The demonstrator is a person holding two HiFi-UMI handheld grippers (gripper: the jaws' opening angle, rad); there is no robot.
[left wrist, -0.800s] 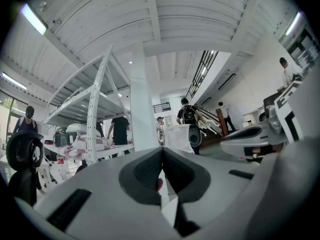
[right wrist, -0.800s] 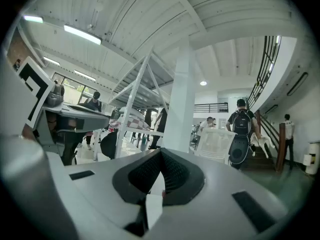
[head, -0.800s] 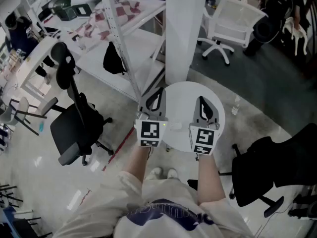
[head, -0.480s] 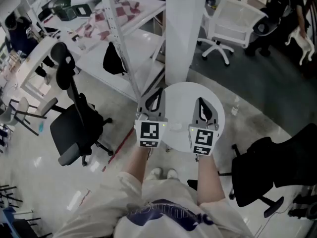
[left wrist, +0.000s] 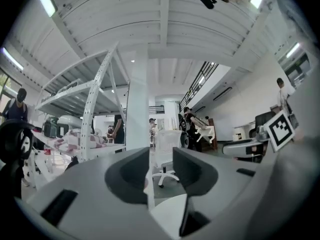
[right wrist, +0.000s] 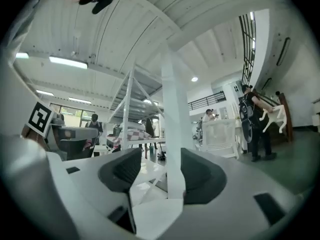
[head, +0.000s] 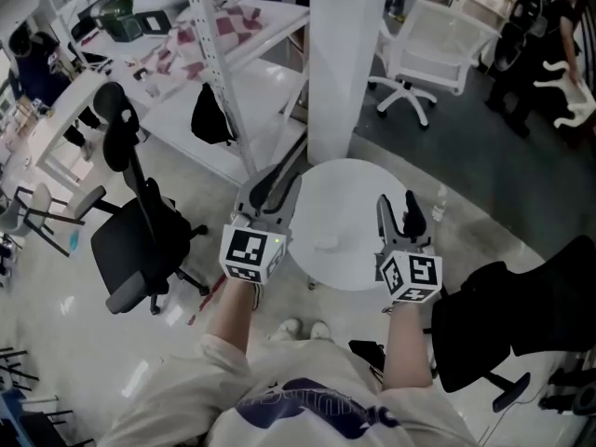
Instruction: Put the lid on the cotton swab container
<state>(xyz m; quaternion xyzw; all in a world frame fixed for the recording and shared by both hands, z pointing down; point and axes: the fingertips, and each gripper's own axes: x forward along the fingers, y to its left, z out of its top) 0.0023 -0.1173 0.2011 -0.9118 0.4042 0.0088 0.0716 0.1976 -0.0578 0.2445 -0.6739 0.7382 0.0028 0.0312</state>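
Observation:
In the head view a small pale object [head: 326, 244], too small to tell as container or lid, lies alone on the round white table [head: 358, 189]. My left gripper [head: 284, 173] hangs over the table's left rim, left of the object. Its jaws stand a little apart with nothing between them [left wrist: 161, 171]. My right gripper [head: 398, 208] is at the table's right rim, right of the object. It is open and empty too [right wrist: 155, 176]. Both gripper views look out level across the room and show no swab container.
A white pillar [head: 340, 63] rises just behind the table. A metal rack [head: 223, 73] with shelves stands at the back left. A black office chair [head: 140, 240] is to the left, another black chair [head: 503, 315] to the right, and a white chair [head: 428, 45] further back.
Both grippers have drawn apart from over the middle of the table: the left one to the left rim, the right one to the right rim. The small object now shows between them.

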